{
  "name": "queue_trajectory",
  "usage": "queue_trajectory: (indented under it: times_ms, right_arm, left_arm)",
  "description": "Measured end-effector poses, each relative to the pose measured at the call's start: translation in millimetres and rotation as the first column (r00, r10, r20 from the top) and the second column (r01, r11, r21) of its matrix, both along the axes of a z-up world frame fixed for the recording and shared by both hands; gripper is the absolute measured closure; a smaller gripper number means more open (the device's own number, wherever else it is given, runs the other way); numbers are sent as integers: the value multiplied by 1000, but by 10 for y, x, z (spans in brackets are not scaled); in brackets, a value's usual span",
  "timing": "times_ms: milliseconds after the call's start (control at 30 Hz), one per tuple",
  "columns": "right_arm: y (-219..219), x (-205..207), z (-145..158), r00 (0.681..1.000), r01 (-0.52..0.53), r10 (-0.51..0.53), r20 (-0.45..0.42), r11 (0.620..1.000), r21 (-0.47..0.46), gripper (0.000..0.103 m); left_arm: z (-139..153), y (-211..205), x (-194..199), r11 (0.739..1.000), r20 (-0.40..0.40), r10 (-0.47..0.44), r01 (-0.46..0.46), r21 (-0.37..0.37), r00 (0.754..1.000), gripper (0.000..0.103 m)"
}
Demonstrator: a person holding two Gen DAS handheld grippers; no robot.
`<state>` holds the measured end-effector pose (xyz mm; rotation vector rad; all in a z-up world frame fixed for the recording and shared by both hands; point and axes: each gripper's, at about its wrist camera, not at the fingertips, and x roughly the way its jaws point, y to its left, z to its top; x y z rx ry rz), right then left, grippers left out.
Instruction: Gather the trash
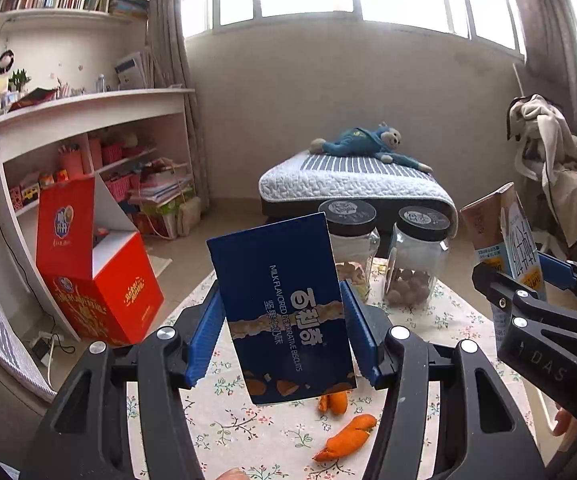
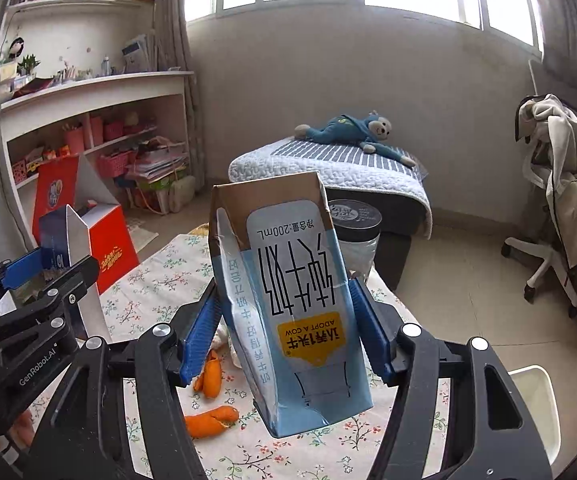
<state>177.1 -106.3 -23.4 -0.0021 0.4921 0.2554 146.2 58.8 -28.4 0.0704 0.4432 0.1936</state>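
Note:
My left gripper (image 1: 284,320) is shut on a dark blue biscuit box (image 1: 284,304), held up above the table with its print upside down. My right gripper (image 2: 286,320) is shut on a light blue milk carton (image 2: 296,300), also upside down, its opened end pointing up. The carton (image 1: 506,236) and the right gripper (image 1: 528,280) show at the right edge of the left wrist view. At the left of the right wrist view the biscuit box (image 2: 58,244) sits in the left gripper (image 2: 36,272). Orange peel pieces (image 1: 348,436) (image 2: 212,420) lie on the floral tablecloth (image 1: 256,432) below.
Two black-lidded glass jars (image 1: 350,248) (image 1: 418,256) stand at the table's far end. An open red cardboard box (image 1: 100,280) sits on the floor to the left, by the bookshelf (image 1: 88,120). A bed with a blue plush monkey (image 1: 368,144) is behind; a chair draped with clothes (image 2: 560,184) stands right.

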Motion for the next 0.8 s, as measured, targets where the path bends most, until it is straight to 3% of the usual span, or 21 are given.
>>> queue_trajectory:
  times_ms: [333,500,600,667,700,800]
  right_arm:
    - [-285,-179,140,993,87,-88,77,996,25,43]
    - [-444,-192,133,993,105,-106,51,994,24,45]
    - [-529,-129,43,994,104,-104,-15,995,6,44]
    - [-532,3,-130,988,84,-85,-129,996,-16,19]
    - [-542,51,-234,981,85,-85,-174,996,-7,18]
    - [-436,266,-587,930,10,9,-369,999,51,12]
  left_arm:
    - [112,-269,-36,1000,52,-9,9,-8,999,46]
    - [137,-428,-78,999,65,-35,36,-10,997,46]
    - [136,-482,-86,999,63,-45,45,-7,997,46]
    - [132,-478,-94,999,60,-47,48,-5,997,46]
    - [127,-466,-96,999,59,-48,48,-2,997,46]
    - [97,-396,-86,999,44,-45,45,8,998,46]
